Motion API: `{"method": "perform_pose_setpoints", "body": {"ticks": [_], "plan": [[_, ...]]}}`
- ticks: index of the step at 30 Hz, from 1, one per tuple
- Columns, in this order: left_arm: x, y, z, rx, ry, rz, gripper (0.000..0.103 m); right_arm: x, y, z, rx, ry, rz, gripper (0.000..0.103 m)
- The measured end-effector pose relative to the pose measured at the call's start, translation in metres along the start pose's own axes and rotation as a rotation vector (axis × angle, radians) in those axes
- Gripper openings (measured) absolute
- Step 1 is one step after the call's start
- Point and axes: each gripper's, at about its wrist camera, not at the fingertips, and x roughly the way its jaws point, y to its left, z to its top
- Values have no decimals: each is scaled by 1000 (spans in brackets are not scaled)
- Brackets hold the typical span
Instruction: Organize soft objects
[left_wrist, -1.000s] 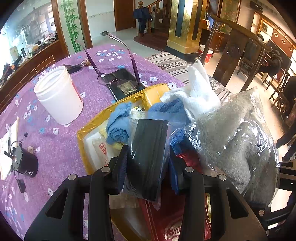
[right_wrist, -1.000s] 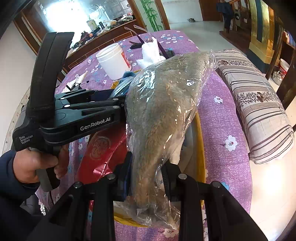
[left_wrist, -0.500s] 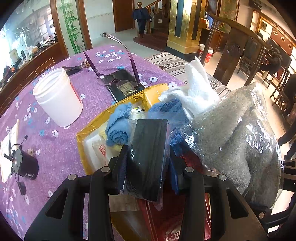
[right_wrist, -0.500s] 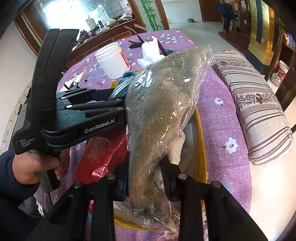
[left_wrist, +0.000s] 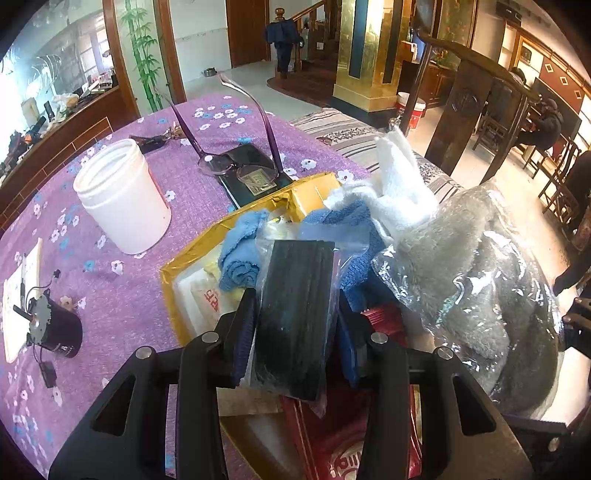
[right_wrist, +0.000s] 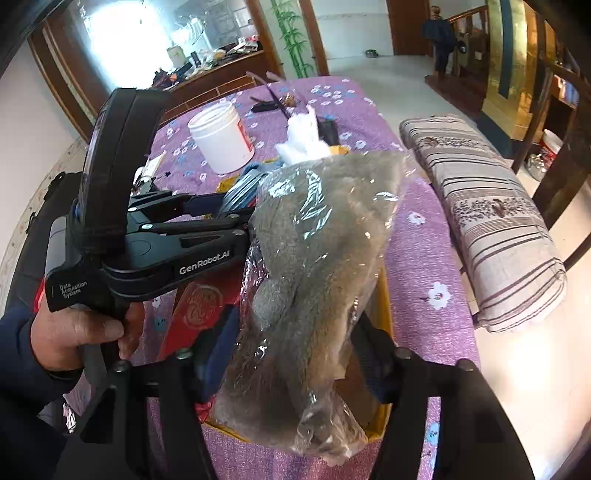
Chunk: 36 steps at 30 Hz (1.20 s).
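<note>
In the left wrist view, the left gripper (left_wrist: 295, 328) is closed on a black packet in clear wrap (left_wrist: 295, 310), above the yellow box (left_wrist: 173, 273) that holds blue cloths (left_wrist: 240, 254).

In the right wrist view, the right gripper (right_wrist: 291, 354) has just been opening; its jaws stand wide around the bagged grey plush (right_wrist: 317, 251), not pressing it. The plush leans over the box edge, so it may slide off onto the purple tablecloth (right_wrist: 417, 251).

home, floral tablecloth (left_wrist: 122, 295), staircase (left_wrist: 306, 70), wooden chairs (left_wrist: 476, 110)
</note>
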Motion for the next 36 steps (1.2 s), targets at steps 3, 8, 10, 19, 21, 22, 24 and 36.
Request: {"method": "perform_pose_setpoints", "body": {"ticks": [3, 8, 10, 19, 21, 22, 24, 36], "plan": [[-6, 1, -2, 6, -4, 10, 39, -10, 1, -2, 15, -26, -14, 63], [-31, 9, -9, 1, -46, 32, 39, -31, 5, -7, 41, -80, -73, 63], [-51, 12, -17, 12, -75, 69, 39, -39, 11, -13, 59, -107, -109, 64], [-121, 31, -77, 78, -86, 6, 46, -52, 35, -38, 116, -183, -163, 64], [-133, 30, -81, 105, -78, 7, 50, -53, 39, -41, 134, -191, -168, 64], [-139, 29, -82, 121, -76, 17, 51, -53, 42, -42, 140, -194, -169, 64], [-147, 24, -84, 162, -71, 49, 51, -54, 48, -44, 144, -206, -180, 64], [-198, 18, -104, 320, -241, 89, 52, -69, 75, -57, 163, -248, -244, 64]]}}
